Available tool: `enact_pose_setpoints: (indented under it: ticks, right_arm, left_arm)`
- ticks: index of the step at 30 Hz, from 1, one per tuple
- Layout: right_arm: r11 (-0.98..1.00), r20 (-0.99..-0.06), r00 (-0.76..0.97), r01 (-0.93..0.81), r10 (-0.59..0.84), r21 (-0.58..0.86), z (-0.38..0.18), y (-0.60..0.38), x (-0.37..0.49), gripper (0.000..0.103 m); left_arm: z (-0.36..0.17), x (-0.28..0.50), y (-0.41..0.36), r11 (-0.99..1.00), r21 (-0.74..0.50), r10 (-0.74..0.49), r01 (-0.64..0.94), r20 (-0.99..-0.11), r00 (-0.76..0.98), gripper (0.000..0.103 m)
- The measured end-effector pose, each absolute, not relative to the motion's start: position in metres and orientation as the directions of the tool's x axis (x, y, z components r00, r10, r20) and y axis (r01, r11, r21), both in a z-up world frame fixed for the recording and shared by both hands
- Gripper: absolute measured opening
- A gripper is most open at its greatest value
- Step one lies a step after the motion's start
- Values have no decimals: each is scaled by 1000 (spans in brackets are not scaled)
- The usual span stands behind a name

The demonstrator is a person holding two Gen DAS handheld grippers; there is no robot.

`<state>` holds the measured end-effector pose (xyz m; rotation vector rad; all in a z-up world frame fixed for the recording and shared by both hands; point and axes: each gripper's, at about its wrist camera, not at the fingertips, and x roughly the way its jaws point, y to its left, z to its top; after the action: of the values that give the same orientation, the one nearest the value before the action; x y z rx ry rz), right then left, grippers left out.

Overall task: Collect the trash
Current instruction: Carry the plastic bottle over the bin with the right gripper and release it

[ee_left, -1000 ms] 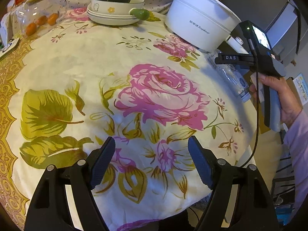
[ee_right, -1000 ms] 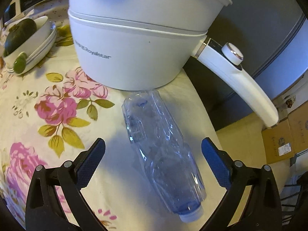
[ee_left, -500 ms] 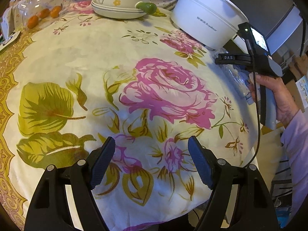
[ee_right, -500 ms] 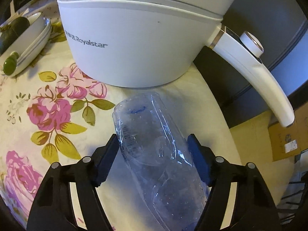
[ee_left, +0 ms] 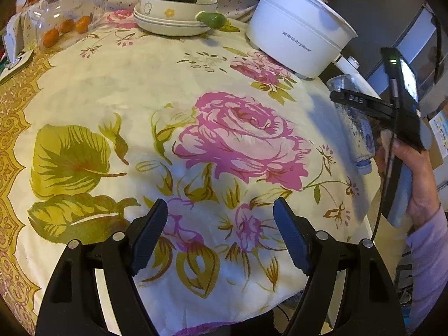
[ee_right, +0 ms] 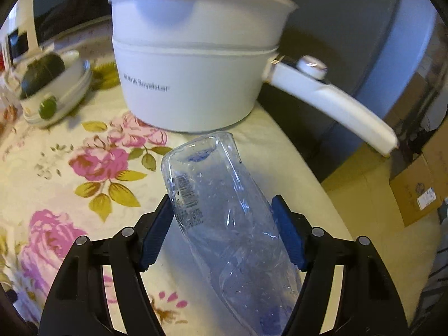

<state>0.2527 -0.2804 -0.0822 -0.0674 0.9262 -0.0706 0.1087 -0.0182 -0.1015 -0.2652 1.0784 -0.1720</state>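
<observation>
Crushed clear bottle lengthwise between right gripper jaws, blue pads clamping its sides, base toward pot

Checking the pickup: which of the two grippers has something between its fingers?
The right gripper: its pads press a clear plastic bottle. The left gripper is open over bare tablecloth.
</observation>
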Motion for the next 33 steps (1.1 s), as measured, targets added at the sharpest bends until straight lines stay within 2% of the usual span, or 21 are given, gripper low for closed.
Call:
enact_pose_setpoints:
  ticks: [11, 19, 33]
  right_arm:
    - [993, -729, 679, 122, -83, 0, -38, -304, 174, 66]
    - [980, -712, 688, 199, -144, -6, -28, -334, 120, 61]
    - [935, -751, 638, 345, -169, 83, -43, -379, 43, 58]
  left_arm:
    - [-83, 97, -29, 957, -285, -270, 51, -816, 511, 76]
    - [-68, 81, -42, 956, -278, -284, 94, -795, 537, 76]
    - [-46, 58, -67, 943, -292, -329, 157, -767, 551, 76]
